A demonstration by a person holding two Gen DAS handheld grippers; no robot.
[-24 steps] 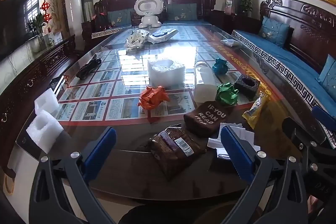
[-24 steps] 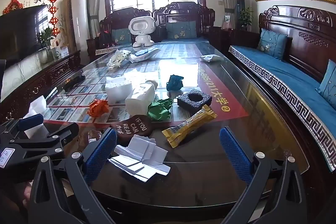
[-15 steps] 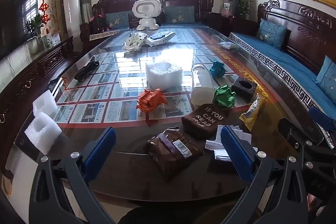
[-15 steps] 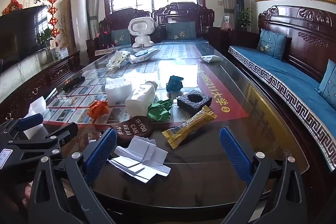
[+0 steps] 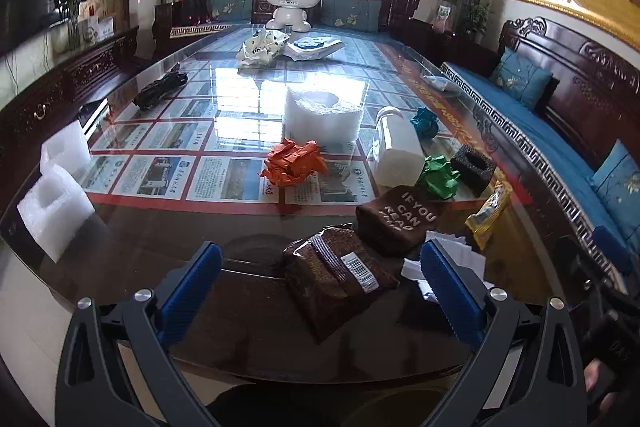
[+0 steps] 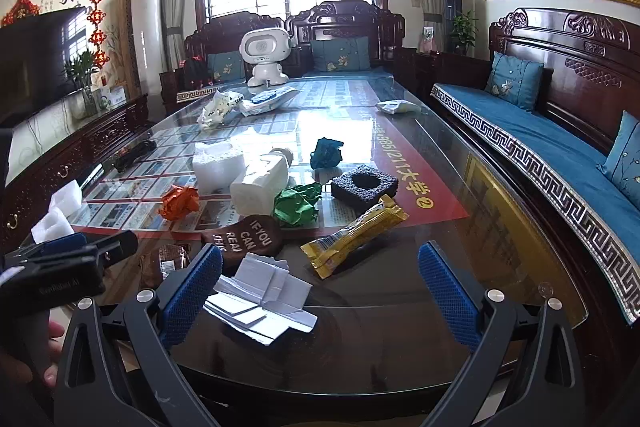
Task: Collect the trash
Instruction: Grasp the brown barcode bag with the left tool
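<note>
Trash lies scattered over a long glass-topped table [image 5: 248,327]. My left gripper [image 5: 320,289] is open above the near edge, with a brown snack wrapper [image 5: 340,275] lying between its blue fingers. Behind that lie a brown "IF YOU CAN READ" pouch [image 5: 396,219], an orange paper ball [image 5: 294,163], a green paper ball [image 5: 438,177] and a white bottle [image 5: 396,151]. My right gripper [image 6: 320,287] is open too, over white folded paper [image 6: 262,297]. Just beyond is a yellow wrapper [image 6: 354,233]. The left gripper [image 6: 72,259] shows at the left of the right wrist view.
White foam blocks [image 5: 54,203] sit at the table's left edge, a foam roll [image 5: 322,115] in the middle, a black foam piece [image 6: 364,183] and a teal paper ball [image 6: 326,153] further back. A toy robot [image 6: 266,55] and bags stand at the far end. A wooden sofa [image 6: 560,131] runs along the right.
The left wrist view has moved closer to the table's near edge, so the brown wrapper now lies between its fingers. The right gripper has hardly moved.
</note>
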